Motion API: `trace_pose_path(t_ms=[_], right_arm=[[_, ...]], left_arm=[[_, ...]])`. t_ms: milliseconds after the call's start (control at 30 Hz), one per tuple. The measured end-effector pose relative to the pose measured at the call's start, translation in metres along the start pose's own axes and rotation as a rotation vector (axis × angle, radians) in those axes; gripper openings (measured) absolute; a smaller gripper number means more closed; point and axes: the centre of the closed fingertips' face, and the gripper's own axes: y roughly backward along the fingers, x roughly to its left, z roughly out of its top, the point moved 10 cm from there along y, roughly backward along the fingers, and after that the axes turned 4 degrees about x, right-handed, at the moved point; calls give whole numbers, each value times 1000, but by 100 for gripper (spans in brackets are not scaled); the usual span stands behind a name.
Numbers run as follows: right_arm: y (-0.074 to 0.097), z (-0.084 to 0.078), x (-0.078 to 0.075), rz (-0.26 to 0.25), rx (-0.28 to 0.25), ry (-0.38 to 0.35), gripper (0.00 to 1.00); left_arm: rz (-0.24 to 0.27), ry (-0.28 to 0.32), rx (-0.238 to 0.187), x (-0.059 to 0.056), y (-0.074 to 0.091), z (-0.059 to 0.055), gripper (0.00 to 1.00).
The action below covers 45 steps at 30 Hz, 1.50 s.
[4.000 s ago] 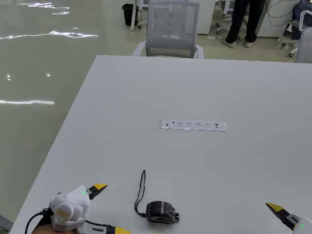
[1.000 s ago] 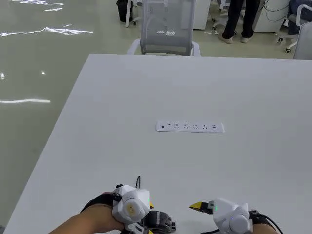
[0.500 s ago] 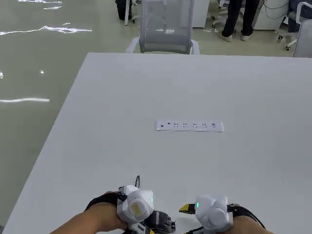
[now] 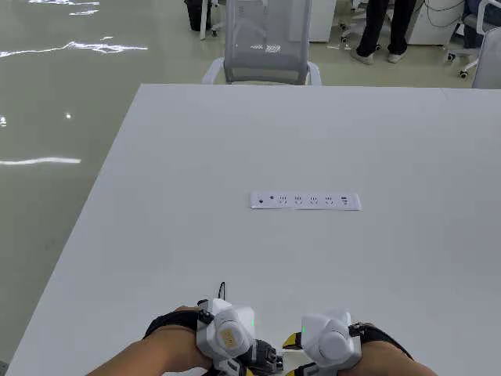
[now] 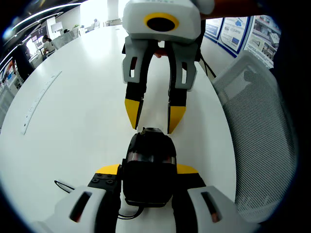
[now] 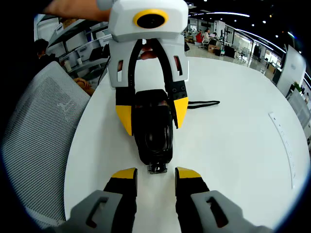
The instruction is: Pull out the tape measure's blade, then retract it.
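The tape measure (image 6: 153, 131) sits between the jaws of the left gripper (image 5: 148, 169), which squeeze its case. Its blade tip (image 6: 157, 168) is right between the jaws of the right gripper (image 6: 155, 175), which are apart and not pinching. No blade is out yet. I think the pulling and the sliding back are both left.

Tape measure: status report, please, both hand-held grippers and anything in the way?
Left hand-held gripper shut on black tape measure case. Right hand-held gripper open, jaws astride the blade's metal tab. Blade not yet out. White power strip lies apart.
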Motion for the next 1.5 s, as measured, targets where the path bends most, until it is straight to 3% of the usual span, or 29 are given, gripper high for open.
trace_pose_path(t_ms=[233,933,1067,1133,1233,1500], right_arm=[[-4,2,-2,21,20,12,23],[-17,7,-4,28,97,62,17],[-17,7,-5,35,115,59,16],[-17,8,-5,23,121,5,15],[-17,9,-4,23,135,45,14],[-19,13,-6,41,188,62,14]], left_arm=[[12,-20,5,0,-1,-1,36],[18,-21,2,0,-1,-1,35],[19,-16,0,0,-1,-1,35],[20,-8,0,0,-2,-1,35],[22,-8,-2,1,-2,-1,35],[24,-11,2,0,-3,-1,35]])
